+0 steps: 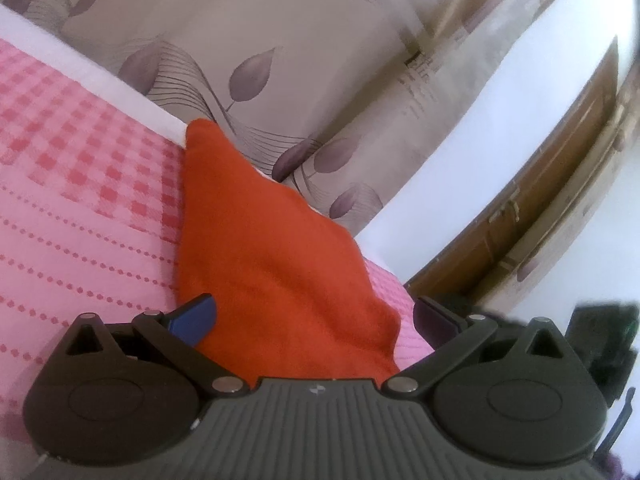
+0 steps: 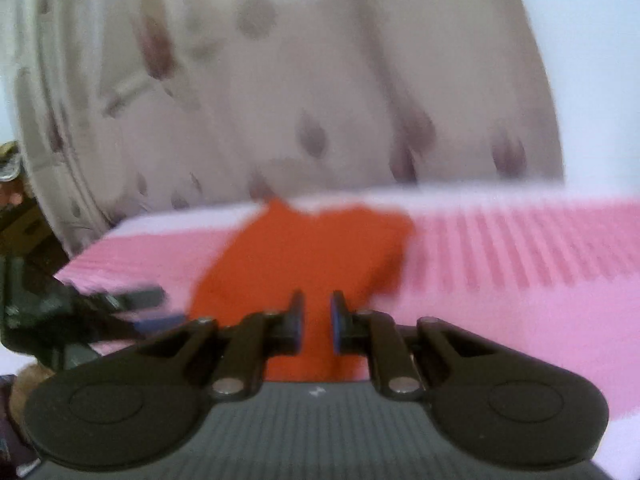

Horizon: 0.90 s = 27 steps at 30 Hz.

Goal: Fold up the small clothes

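Note:
An orange cloth (image 1: 276, 248) lies on the pink checked bed cover (image 1: 80, 168), one corner pointing to the far edge. My left gripper (image 1: 316, 320) stands open, its blue finger (image 1: 196, 318) and its dark one on either side of the cloth's near end, not pressing it. In the blurred right wrist view the orange cloth (image 2: 312, 248) runs from the bed into the narrow gap of my right gripper (image 2: 318, 320), whose pads are shut on a strip of it. The left gripper (image 2: 152, 310) shows at the left there, low beside the cloth.
A beige curtain with purple leaves (image 1: 248, 72) hangs just behind the bed's far edge. A white wall (image 1: 500, 128) and a brown wooden door frame (image 1: 532, 216) stand to the right. The pink cover (image 2: 520, 264) stretches off to the right of the cloth.

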### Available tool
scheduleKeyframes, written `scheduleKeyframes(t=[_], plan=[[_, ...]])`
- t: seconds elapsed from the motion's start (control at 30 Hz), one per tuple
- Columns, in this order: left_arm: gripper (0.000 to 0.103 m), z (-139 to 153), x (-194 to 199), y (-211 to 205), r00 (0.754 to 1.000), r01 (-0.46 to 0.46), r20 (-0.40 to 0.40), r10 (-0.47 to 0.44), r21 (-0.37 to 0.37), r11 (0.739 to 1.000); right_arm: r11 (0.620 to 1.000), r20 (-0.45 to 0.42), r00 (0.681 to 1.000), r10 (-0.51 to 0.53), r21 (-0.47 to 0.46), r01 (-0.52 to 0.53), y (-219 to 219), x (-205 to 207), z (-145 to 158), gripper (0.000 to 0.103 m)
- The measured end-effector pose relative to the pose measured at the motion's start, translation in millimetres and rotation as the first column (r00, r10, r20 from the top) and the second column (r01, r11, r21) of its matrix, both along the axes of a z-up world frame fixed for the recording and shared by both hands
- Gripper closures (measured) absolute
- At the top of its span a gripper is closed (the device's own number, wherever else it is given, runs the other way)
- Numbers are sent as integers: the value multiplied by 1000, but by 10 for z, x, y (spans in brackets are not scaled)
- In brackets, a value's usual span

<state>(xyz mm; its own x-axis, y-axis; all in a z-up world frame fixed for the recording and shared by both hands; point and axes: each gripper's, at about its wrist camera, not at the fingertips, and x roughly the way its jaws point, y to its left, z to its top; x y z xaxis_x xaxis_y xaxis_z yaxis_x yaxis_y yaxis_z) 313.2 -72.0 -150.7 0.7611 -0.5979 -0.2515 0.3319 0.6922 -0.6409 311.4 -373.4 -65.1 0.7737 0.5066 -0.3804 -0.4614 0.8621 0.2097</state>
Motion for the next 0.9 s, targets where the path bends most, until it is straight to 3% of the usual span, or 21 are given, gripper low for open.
scheduleKeyframes(t=[0.1, 0.2, 0.3, 0.4, 0.5, 0.57, 0.73, 0.87, 0.9], plan=[[0, 2, -1, -9, 1000, 5, 3, -5, 4, 1000, 992, -20, 999, 50, -114, -51, 298, 253, -71, 90], [0, -10, 17, -3, 1000, 10, 0, -10, -7, 1000, 971, -105, 994, -6, -240, -19, 455, 673, -404, 91], [0, -7, 15, -14, 1000, 14, 4, -14, -4, 1000, 987, -77, 996, -44, -158, 32, 386, 926, -399, 92], [0, -2, 3, -32, 1000, 14, 7, -14, 10, 1000, 997, -110, 993, -35, -70, 28, 324, 1036, -386, 91], [0, -5, 10, -26, 1000, 22, 6, -22, 3, 1000, 999, -124, 992, -40, -39, 36, 226, 931, -366, 90], [0, -4, 16, -23, 1000, 31, 6, -31, -1, 1000, 998, -83, 995, -59, -7, 59, 168, 796, -280, 90], [0, 5, -2, -48, 999, 44, 21, -45, 19, 999, 993, 7, 996, -88, -74, 88, 290, 957, -132, 89], [0, 0, 5, -37, 999, 45, 19, -45, 14, 999, 987, -100, 991, -93, -138, 79, 359, 1418, -417, 90], [0, 0, 6, -31, 999, 45, 18, -45, 12, 999, 991, -105, 990, -95, -104, 84, 297, 1487, -469, 89]])
